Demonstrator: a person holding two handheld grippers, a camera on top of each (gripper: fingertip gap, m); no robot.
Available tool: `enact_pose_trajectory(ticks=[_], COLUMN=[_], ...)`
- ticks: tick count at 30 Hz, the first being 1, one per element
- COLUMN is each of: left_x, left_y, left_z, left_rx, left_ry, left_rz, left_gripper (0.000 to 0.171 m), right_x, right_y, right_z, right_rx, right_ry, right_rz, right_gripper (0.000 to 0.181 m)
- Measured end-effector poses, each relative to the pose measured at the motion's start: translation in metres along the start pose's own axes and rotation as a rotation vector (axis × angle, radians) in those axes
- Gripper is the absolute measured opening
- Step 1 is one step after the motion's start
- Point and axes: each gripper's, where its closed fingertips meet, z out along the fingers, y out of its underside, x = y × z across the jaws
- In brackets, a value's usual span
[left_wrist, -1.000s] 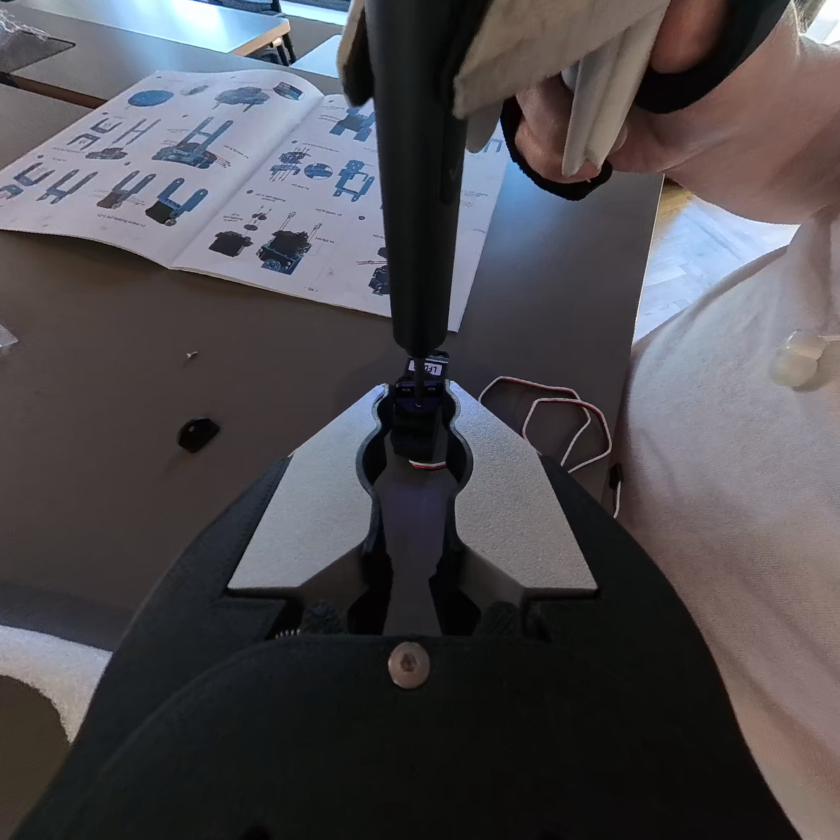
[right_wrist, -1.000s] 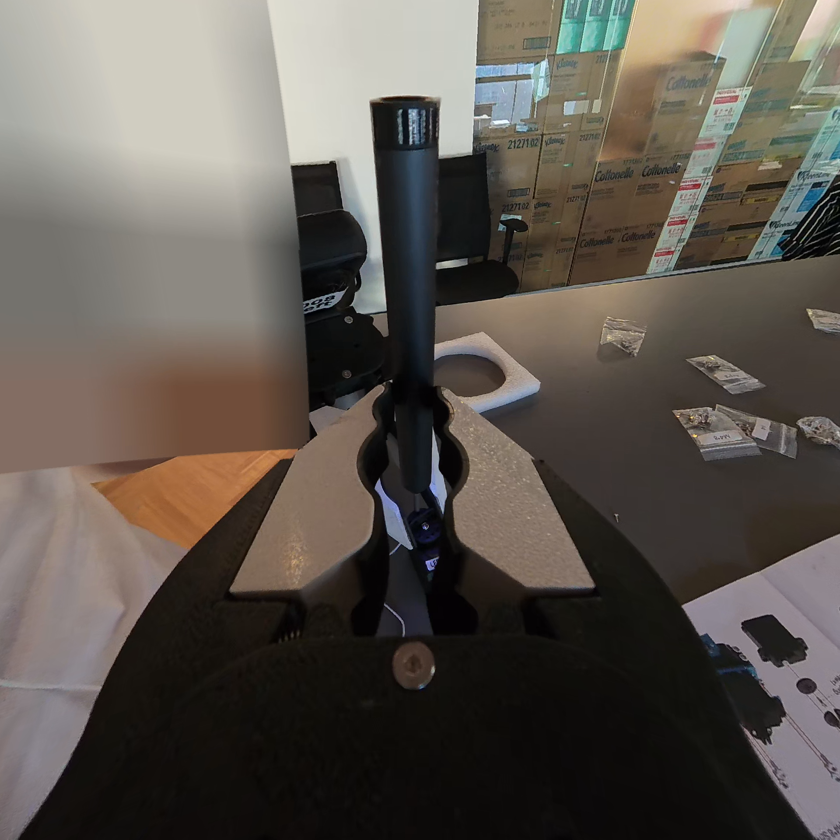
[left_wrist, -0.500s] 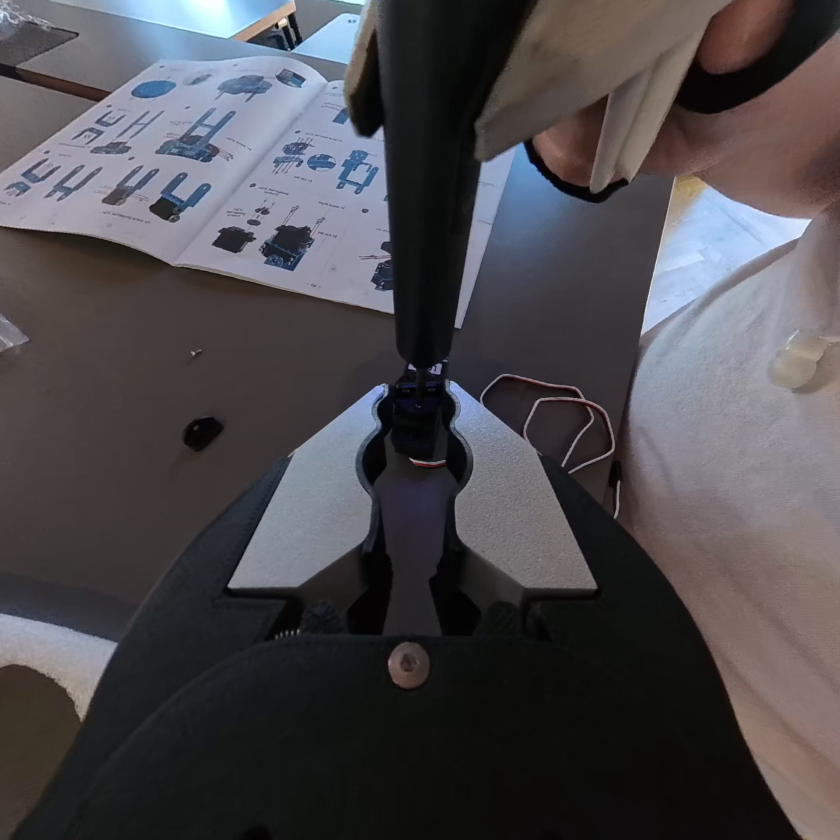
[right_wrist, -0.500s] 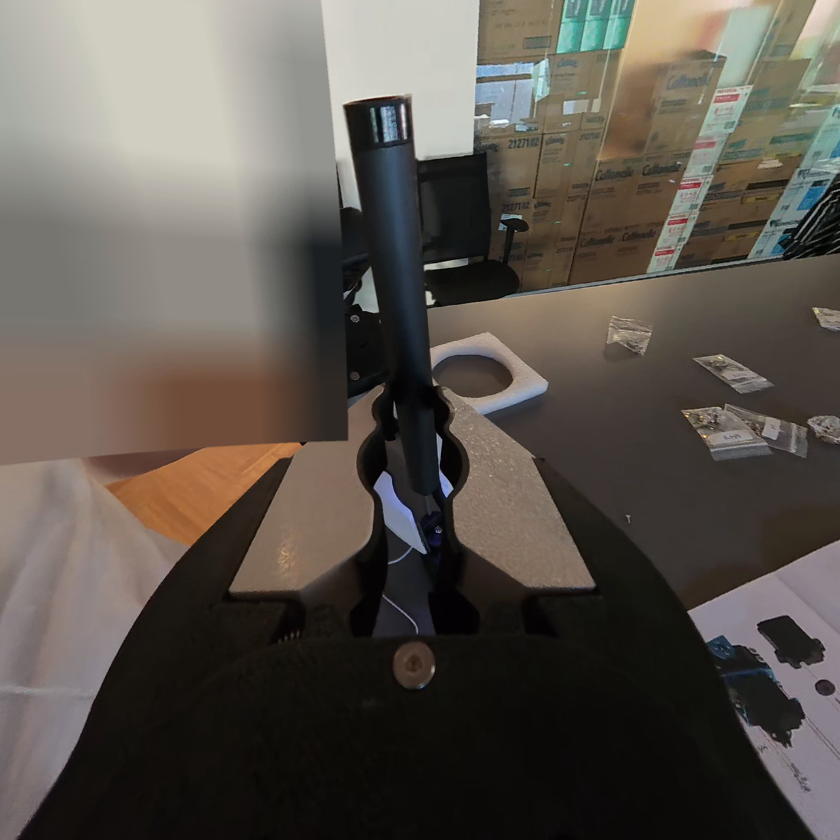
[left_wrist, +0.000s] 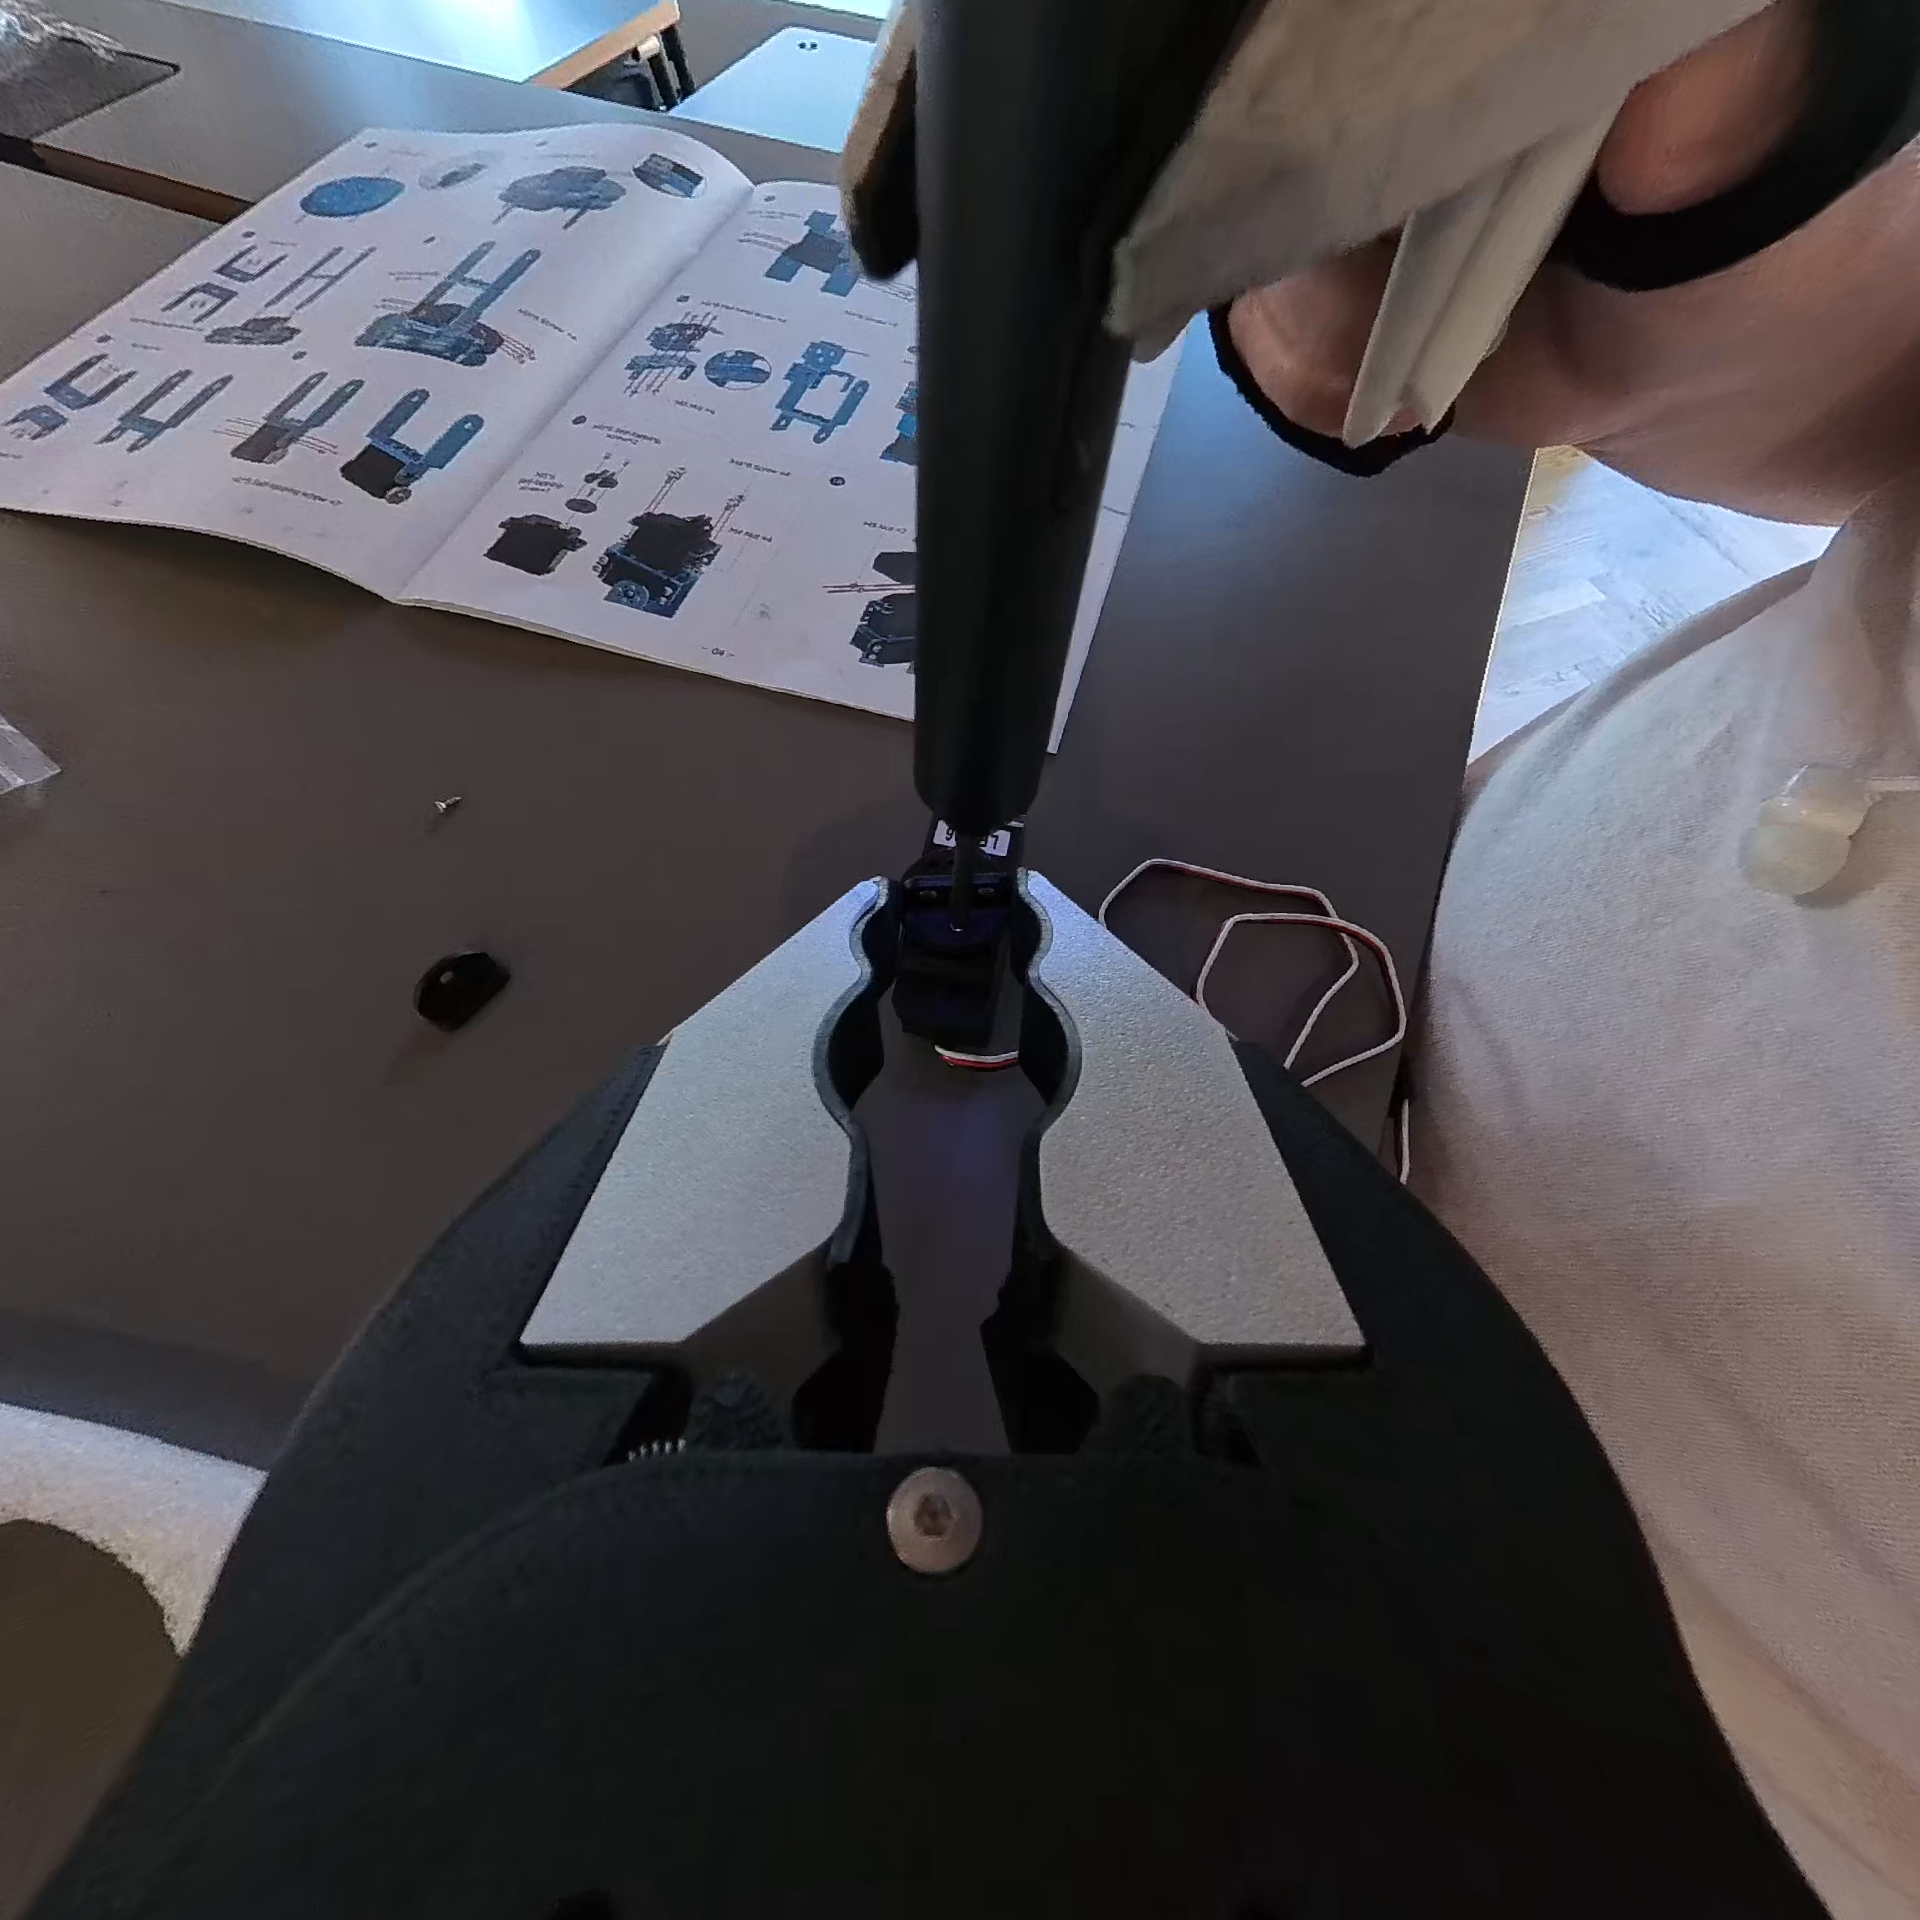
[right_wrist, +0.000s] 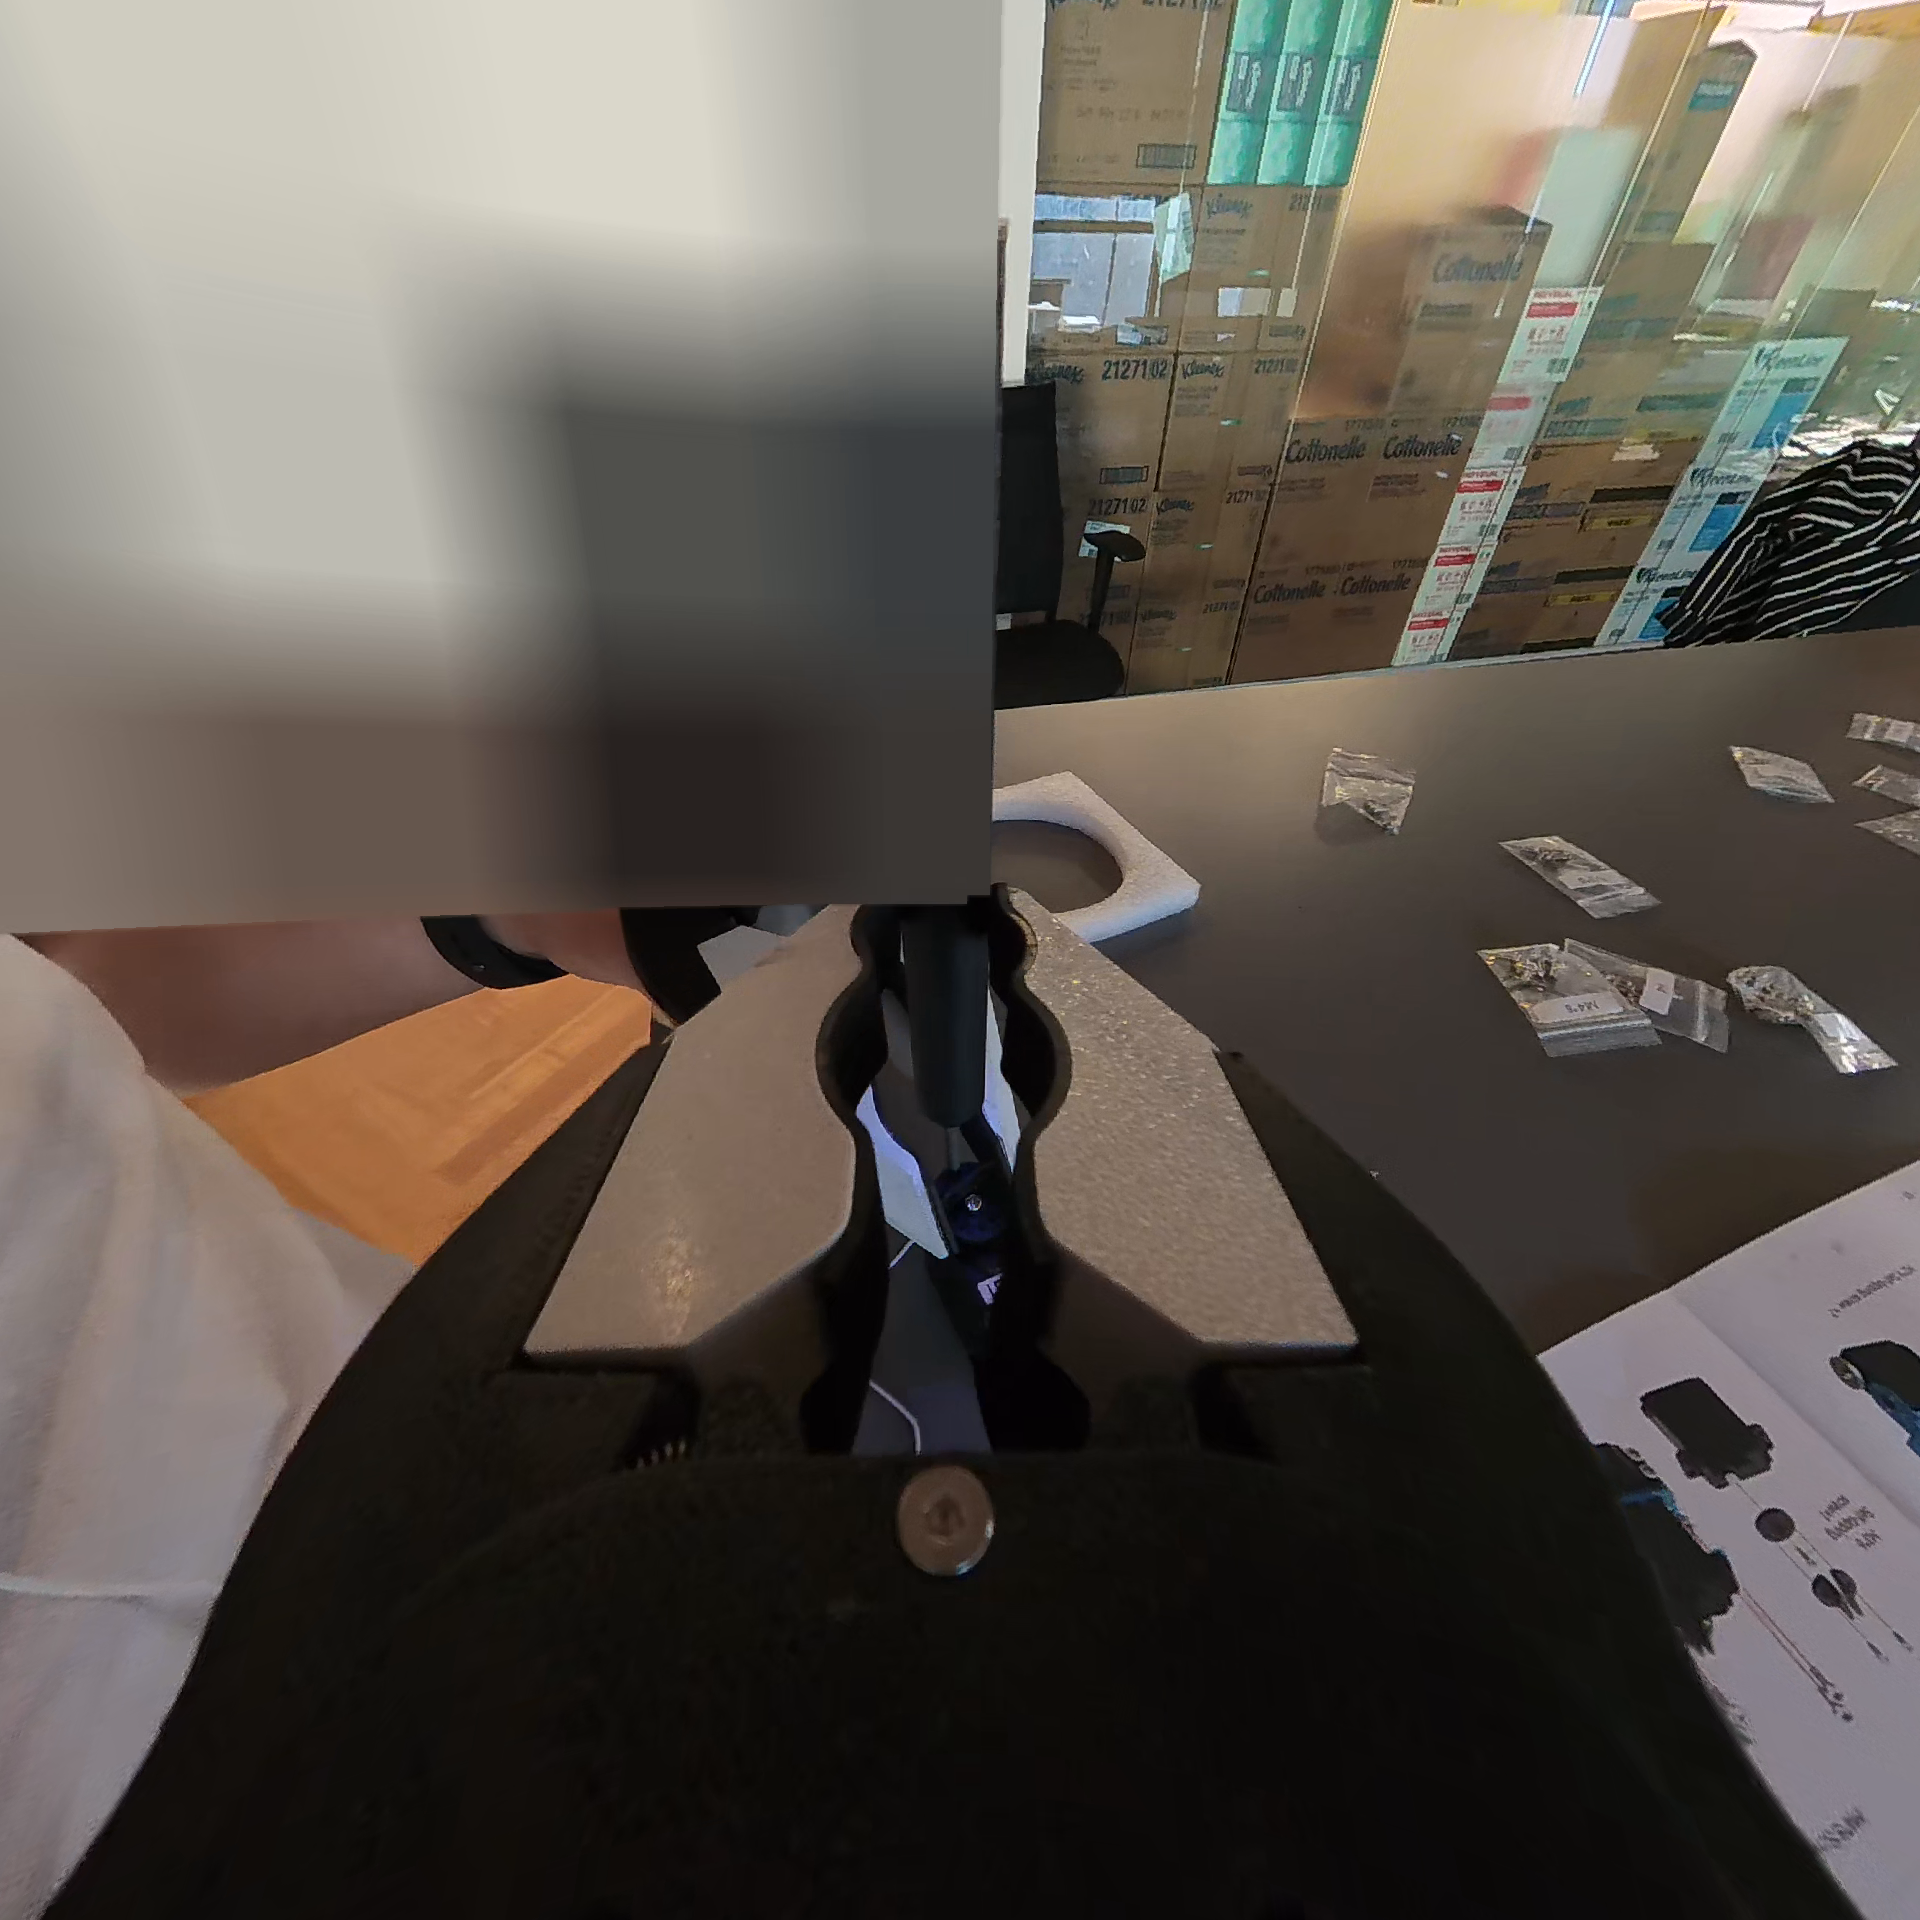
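My left gripper is shut on a small black and blue servo motor, held above the dark table; its red and white wire loops off to the right. My right gripper is shut on a black screwdriver. In the left wrist view the screwdriver comes down from above and its thin tip rests on the top of the servo. In the right wrist view the servo shows low between my fingers, with a small screw on it.
An open instruction booklet lies on the table behind. A small black part and a loose screw lie to the left. White foam and several small parts bags lie farther off. A person in white is at the right. My right fingertips sit around 10 cm from my left ones.
The right gripper has shifted a little with the screwdriver, so its top now lies behind the blurred patch. The tip stays on the servo. The left gripper holds nearly still.
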Motion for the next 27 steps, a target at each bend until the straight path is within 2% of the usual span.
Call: enact_pose_trajectory(ticks=[6, 9, 10, 12, 15, 17, 20, 24, 25, 27], left_x=[0.001, 0.0, -0.001, -0.007, -0.011, -0.008, -0.005, 0.001, 0.003, 0.002], left_y=[-0.001, -0.006, -0.014, -0.039, -0.095, -0.126, -0.147, -0.151, -0.152, -0.152], left_z=[0.0, -0.012, -0.021, -0.047, -0.088, -0.102, -0.102, -0.093, -0.092, -0.091], left_rx=[0.003, 0.042, 0.087, 0.213, 0.425, 0.496, 0.478, 0.444, 0.443, 0.447], left_ry=[0.001, 0.042, 0.06, 0.086, 0.158, 0.196, 0.191, 0.208, 0.217, 0.204], left_rz=[0.002, -0.032, -0.049, -0.073, -0.09, -0.06, 0.02, 0.073, 0.075, 0.084], left_gripper=[0.02, 0.047, 0.049, 0.047, 0.038, 0.037, 0.04, 0.025, 0.016, 0.014], right_x=[-0.005, -0.004, -0.004, -0.003, -0.003, -0.002, -0.001, 0.001, 0.002, 0.004], right_y=[0.0, 0.0, 0.0, 0.0, 0.0, -0.001, -0.001, -0.001, -0.001, 0.0], right_z=[0.003, 0.002, 0.002, 0.002, 0.003, 0.004, 0.005, 0.005, 0.005, 0.005], right_rx=[0.004, -0.001, -0.004, -0.009, -0.013, -0.017, -0.027, -0.033, -0.034, -0.032], right_ry=[-0.034, -0.057, -0.066, -0.08, -0.108, -0.115, -0.126, -0.126, -0.118, -0.106], right_rz=[-0.032, -0.036, -0.036, -0.017, 0.01, 0.013, 0.019, 0.032, 0.03, 0.033], right_gripper=[0.016, 0.016, 0.015, 0.016, 0.016, 0.016, 0.016, 0.016, 0.016, 0.015])
